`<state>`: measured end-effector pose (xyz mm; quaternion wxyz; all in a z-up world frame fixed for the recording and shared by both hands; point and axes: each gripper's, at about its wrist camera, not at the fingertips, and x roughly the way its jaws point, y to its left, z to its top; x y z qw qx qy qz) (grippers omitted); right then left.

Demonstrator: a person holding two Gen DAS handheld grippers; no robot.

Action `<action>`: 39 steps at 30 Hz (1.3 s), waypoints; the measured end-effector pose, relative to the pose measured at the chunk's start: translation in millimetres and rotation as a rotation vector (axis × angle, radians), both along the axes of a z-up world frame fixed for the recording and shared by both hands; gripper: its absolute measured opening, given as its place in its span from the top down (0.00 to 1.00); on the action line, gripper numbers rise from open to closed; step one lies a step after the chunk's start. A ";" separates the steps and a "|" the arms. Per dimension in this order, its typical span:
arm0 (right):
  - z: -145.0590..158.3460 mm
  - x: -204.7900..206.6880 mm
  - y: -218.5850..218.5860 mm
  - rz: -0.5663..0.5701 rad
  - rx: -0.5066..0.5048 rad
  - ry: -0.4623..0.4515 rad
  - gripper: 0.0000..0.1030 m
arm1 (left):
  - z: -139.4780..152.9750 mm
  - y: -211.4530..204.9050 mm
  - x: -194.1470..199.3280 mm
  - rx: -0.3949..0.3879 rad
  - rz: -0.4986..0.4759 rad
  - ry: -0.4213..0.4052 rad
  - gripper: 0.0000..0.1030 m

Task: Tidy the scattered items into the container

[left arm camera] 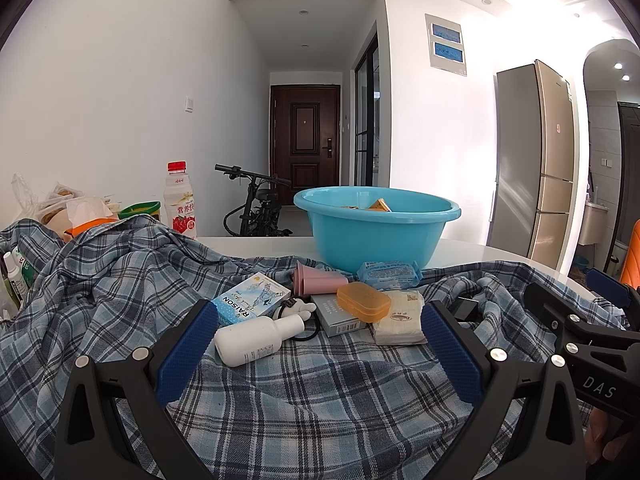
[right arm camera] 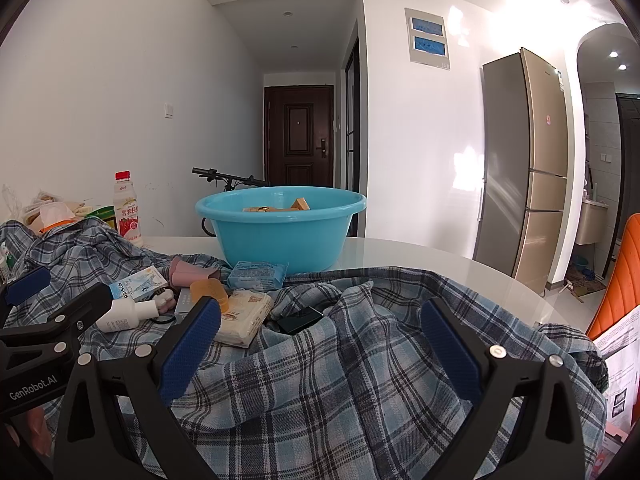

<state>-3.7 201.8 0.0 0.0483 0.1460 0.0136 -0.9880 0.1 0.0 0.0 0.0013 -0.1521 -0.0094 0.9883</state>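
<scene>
A blue basin (left arm camera: pixel 372 232) (right arm camera: pixel 280 236) stands on the white table and holds a few yellow boxes. In front of it, on a plaid cloth (left arm camera: pixel 304 400) (right arm camera: pixel 340 380), lie a white bottle (left arm camera: pixel 256 338), a RAISON box (left arm camera: pixel 250 300), a pink cup (left arm camera: pixel 320 280), an orange case (left arm camera: pixel 363 302), a grey box (left arm camera: pixel 340 320), a tissue pack (left arm camera: pixel 400 318), a blue wipes pack (left arm camera: pixel 388 274) and a black hair tie (left arm camera: pixel 308 330). My left gripper (left arm camera: pixel 316 328) is open just before the pile. My right gripper (right arm camera: pixel 320 324) is open above the cloth, near a black item (right arm camera: pixel 300 319).
A drink bottle (left arm camera: pixel 180 204), a green cup (left arm camera: pixel 140 210) and bagged food (left arm camera: pixel 56 204) stand at the table's left back. A fridge (right arm camera: pixel 524 160) stands right, an orange chair (right arm camera: pixel 620 280) far right, a bicycle (left arm camera: pixel 256 204) behind the table.
</scene>
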 end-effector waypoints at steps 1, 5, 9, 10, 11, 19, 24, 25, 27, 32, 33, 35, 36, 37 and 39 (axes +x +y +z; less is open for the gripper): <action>0.0 0.2 0.1 0.000 -0.001 0.000 0.03 | 0.0 0.0 0.0 0.001 -0.003 0.000 0.00; -0.2 0.2 -0.2 0.001 -0.001 0.000 0.03 | 0.1 0.8 0.5 0.001 -0.020 0.001 0.00; -0.5 -0.1 -1.0 0.001 -0.001 -0.001 0.03 | -0.6 1.8 0.8 0.000 -0.035 0.001 0.00; -0.5 -0.2 -1.3 0.001 0.000 -0.001 0.03 | -1.2 2.1 1.1 -0.001 -0.036 0.002 0.00; -0.6 -0.2 -1.4 0.001 0.000 0.000 0.03 | -1.1 2.0 1.1 0.000 -0.036 0.002 0.00; -0.6 -0.3 -1.4 -0.002 -0.002 0.000 0.03 | -0.7 3.9 0.8 0.000 -0.032 0.001 0.00; -0.6 -0.2 -0.9 -0.002 -0.002 -0.001 0.03 | -0.7 3.5 0.6 -0.002 -0.033 0.002 0.00; -0.6 -0.2 -0.9 -0.002 -0.002 -0.001 0.03 | -0.8 4.3 0.8 -0.003 -0.033 0.003 0.00; -0.7 -0.3 -1.2 -0.002 -0.002 -0.001 0.03 | -0.5 3.1 0.5 -0.001 -0.030 0.001 0.00; -0.9 -0.3 -2.0 -0.002 -0.002 -0.001 0.03 | 1.5 1.2 0.8 0.002 -0.025 0.001 0.00; -0.9 -0.4 -2.3 -0.002 -0.002 -0.001 0.03 | 1.7 1.4 0.8 0.002 -0.028 0.001 0.00; -1.0 -0.3 -2.5 -0.001 -0.002 -0.001 0.02 | 1.5 0.6 0.5 0.001 -0.028 0.001 0.00; -1.0 -0.3 -2.5 -0.001 -0.002 -0.001 0.02 | 1.5 0.7 0.6 0.001 -0.028 0.001 0.00; -1.0 -0.3 -2.4 -0.001 -0.002 -0.001 0.01 | 1.5 0.9 0.7 0.001 -0.028 0.002 0.00; -1.0 -0.4 -2.3 -0.001 -0.002 -0.001 0.01 | 1.5 0.7 0.6 0.001 -0.028 0.002 0.00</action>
